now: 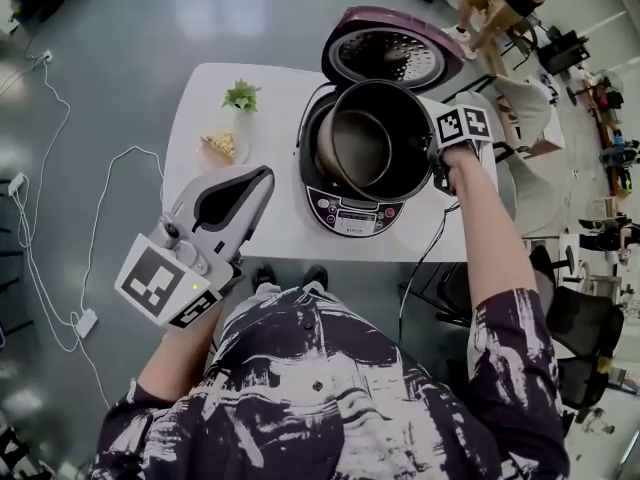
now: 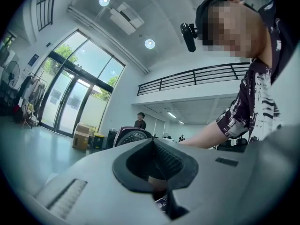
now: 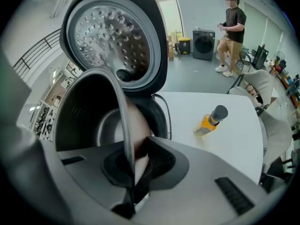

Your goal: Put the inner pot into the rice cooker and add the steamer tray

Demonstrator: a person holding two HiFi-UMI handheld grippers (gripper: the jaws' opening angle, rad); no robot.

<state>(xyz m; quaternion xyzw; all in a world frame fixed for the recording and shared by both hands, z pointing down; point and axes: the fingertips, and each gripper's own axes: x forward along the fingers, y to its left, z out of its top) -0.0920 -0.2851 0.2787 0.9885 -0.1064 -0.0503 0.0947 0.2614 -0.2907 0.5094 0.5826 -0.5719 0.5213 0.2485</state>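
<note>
Head view: the right hand-held gripper [image 1: 437, 156] is clamped on the near rim of the inner pot [image 1: 365, 143]. The pot hangs tilted just beyond the gripper's tips, over the open body of the rice cooker [image 1: 350, 213]. The lid [image 1: 385, 53] stands raised on the far side, so the well is free to take the pot. A grip on the thin rim lets the pot hang below the jaws, probably for lowering it in, and it does not look seated yet. The left hand-held gripper [image 1: 258, 180] is held back near the person's body, short of the counter [image 1: 200, 98], likely to keep clear.

Left gripper view: the left hand-held gripper [image 2: 154, 168] has its jaws together with nothing between them. The cooker's lid [image 2: 131, 136] shows far ahead of its tips.

Right gripper view: the right hand-held gripper [image 3: 129, 151] pinches the pot's wall edge-on between its pads. The dark bowl of the inner pot [image 3: 89, 116] lies left of the jaws and the lid [image 3: 112, 41] above and beyond. A bottle [image 3: 211, 118] lies on the counter off to the right. I cannot make out a steamer tray in any view.
</note>
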